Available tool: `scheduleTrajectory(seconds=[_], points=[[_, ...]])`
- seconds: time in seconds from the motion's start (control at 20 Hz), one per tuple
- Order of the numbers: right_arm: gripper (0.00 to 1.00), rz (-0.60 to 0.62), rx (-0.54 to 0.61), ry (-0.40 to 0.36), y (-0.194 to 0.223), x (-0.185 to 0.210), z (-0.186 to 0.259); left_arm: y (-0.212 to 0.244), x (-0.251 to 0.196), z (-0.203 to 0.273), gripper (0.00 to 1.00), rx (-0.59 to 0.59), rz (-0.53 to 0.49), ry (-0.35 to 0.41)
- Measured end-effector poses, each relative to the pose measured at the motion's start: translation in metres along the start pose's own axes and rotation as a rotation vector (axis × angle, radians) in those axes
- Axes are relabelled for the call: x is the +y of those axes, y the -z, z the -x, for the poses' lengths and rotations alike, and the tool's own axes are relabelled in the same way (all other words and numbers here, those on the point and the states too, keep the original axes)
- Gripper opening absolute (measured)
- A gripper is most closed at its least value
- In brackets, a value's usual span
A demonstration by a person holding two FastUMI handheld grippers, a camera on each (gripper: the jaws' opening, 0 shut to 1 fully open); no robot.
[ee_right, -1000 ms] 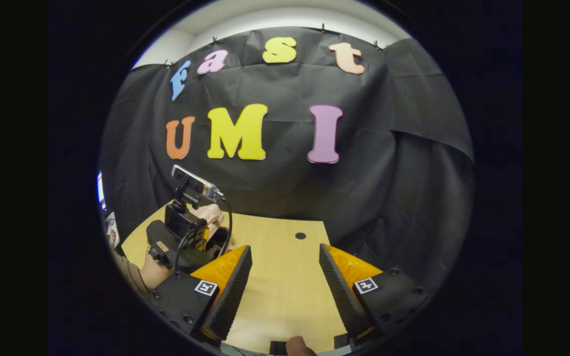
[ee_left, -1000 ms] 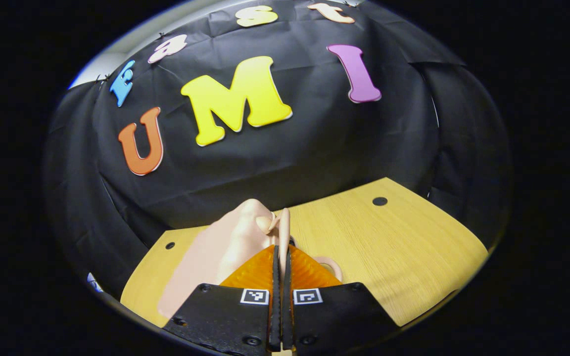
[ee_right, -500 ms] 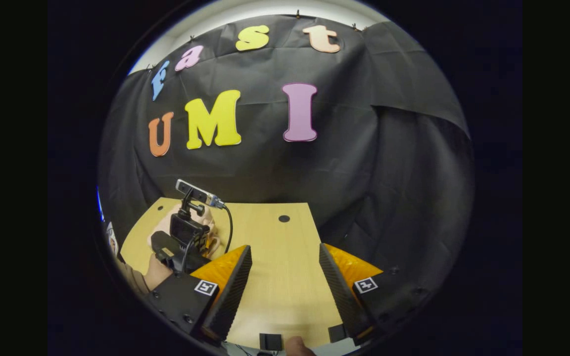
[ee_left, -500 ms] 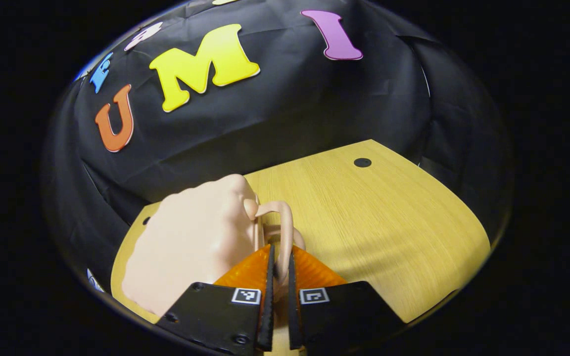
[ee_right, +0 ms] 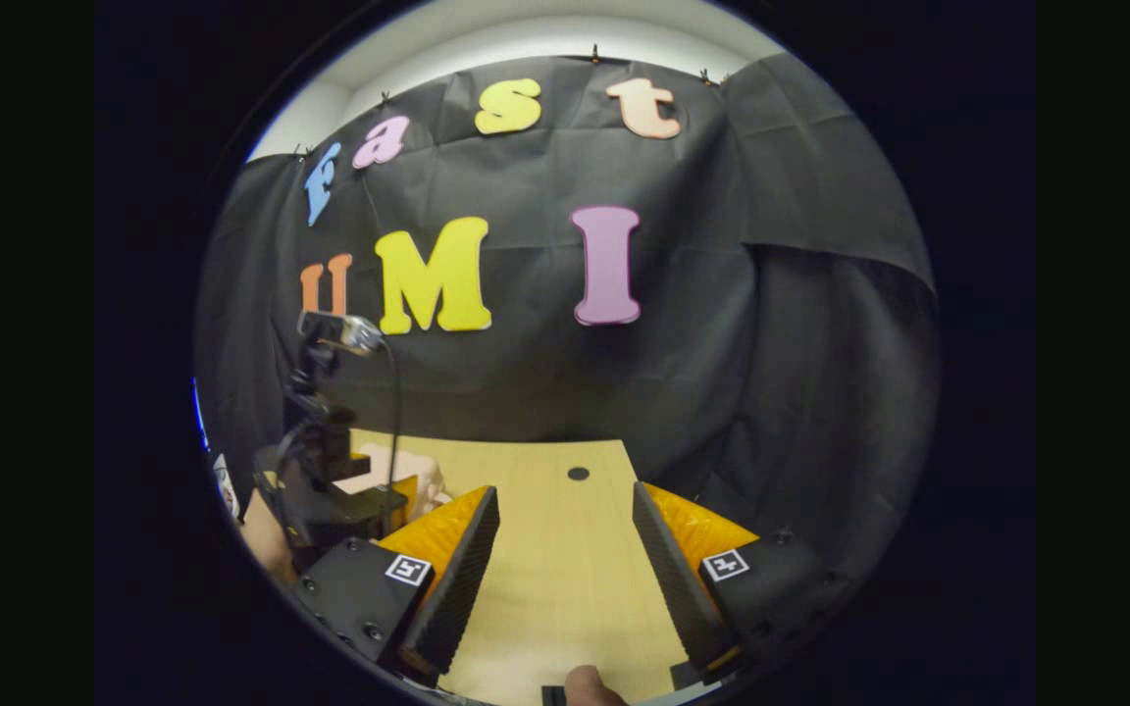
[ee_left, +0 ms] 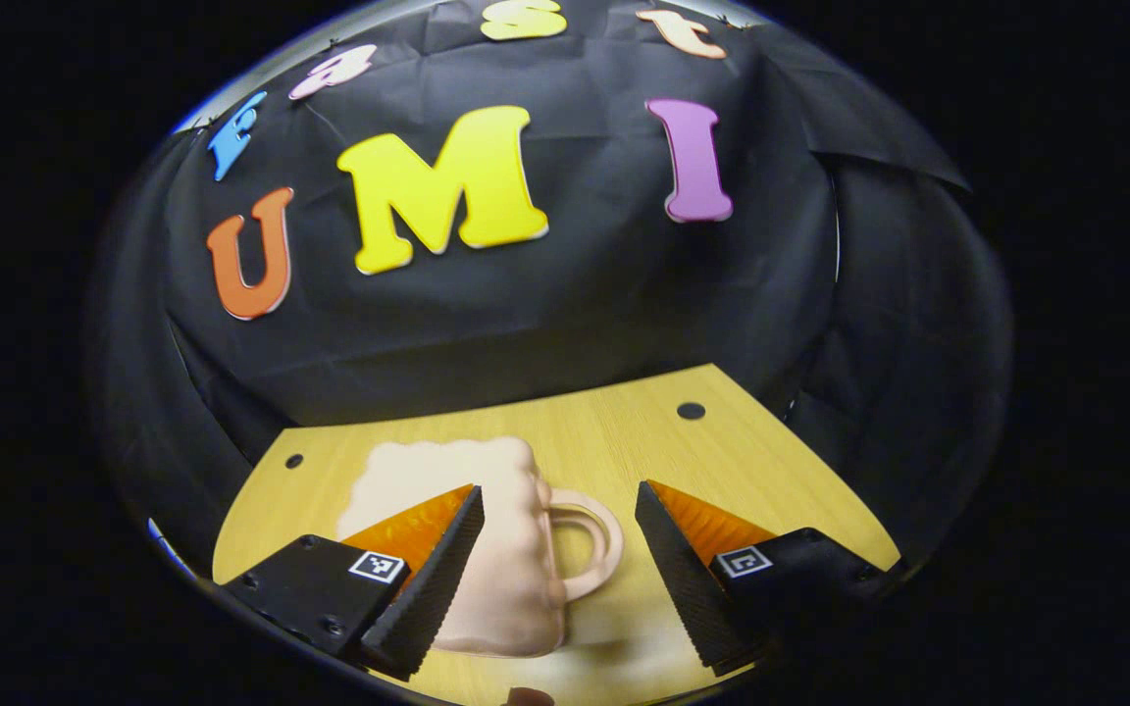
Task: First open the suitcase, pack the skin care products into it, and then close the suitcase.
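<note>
Two grippers hang low over the pale wooden table [ee_left: 722, 451]. On the left, the left gripper [ee_left: 555, 574] tilts down with its fingers spread wide apart, holding nothing; the small peach-pink suitcase with its looped handle [ee_left: 496, 549] lies flat on the table between and just beyond them, partly behind the left finger. In the right gripper view, the left gripper [ee_right: 330, 490] sits at the left, a hand beneath it. Farther right, the right gripper [ee_right: 565, 569] is also spread open over bare wood.
</note>
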State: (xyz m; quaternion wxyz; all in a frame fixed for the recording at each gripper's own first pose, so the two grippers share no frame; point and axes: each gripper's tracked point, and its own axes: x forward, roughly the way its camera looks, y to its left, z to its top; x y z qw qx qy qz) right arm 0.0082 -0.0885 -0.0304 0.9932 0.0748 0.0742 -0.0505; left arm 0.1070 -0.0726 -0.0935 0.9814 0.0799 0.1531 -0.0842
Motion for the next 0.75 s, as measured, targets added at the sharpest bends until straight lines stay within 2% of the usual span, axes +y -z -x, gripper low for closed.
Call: scheduleTrajectory(seconds=[0.15, 0.3, 0.55, 0.75], points=[[0.81, 0.025, -0.052, -0.009, -0.02, 0.039, 0.005, -0.052, 0.056, 0.051, 0.99, -0.132, 0.047, -0.036], [0.81, 0.029, -0.088, -0.041, -0.039, 0.087, 0.013, -0.076, 0.108, 0.097, 0.99, -0.205, 0.08, -0.07], [0.81, 0.045, -0.145, -0.074, -0.06, 0.162, 0.025, -0.076, 0.181, 0.154, 0.98, -0.269, 0.075, -0.143], [0.8, 0.077, -0.139, -0.126, -0.06, 0.22, 0.028, -0.054, 0.202, 0.161, 1.0, -0.261, 0.106, -0.132]])
